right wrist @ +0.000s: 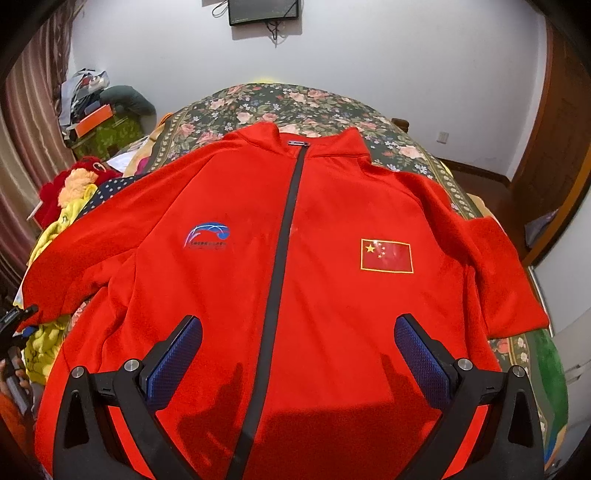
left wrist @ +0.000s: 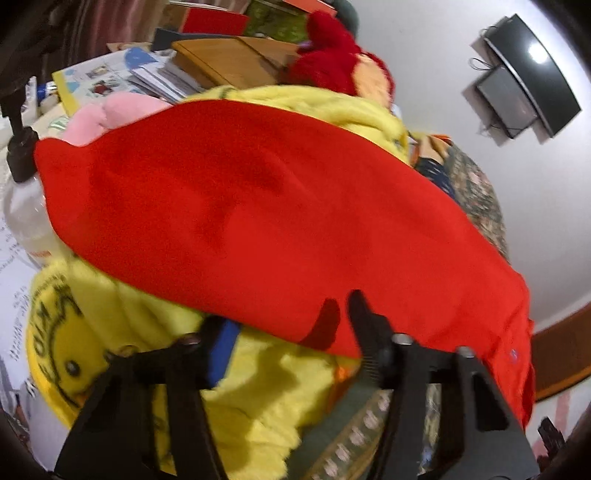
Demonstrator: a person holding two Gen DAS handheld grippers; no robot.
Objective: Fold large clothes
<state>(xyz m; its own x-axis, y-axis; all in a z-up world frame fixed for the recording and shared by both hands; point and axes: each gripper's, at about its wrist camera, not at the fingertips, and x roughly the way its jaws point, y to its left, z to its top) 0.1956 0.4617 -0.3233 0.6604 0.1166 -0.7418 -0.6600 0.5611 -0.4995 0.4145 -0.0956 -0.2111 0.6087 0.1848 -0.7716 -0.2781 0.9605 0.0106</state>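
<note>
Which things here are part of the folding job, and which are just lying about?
Job: red zip jacket, its sleeve, left gripper, right gripper.
Lying about: yellow plush blanket, red plush toy, books, floral bedspread, wall screen.

The red jacket (right wrist: 295, 258) loses its hem below the right wrist view's lower edge, its far sleeve end unseen. In the blurred left wrist view, a red sleeve (left wrist: 258, 206) covers most of the yellow plush (left wrist: 122, 321); whether the left gripper (left wrist: 288, 332) pinches the cloth cannot be told.
</note>
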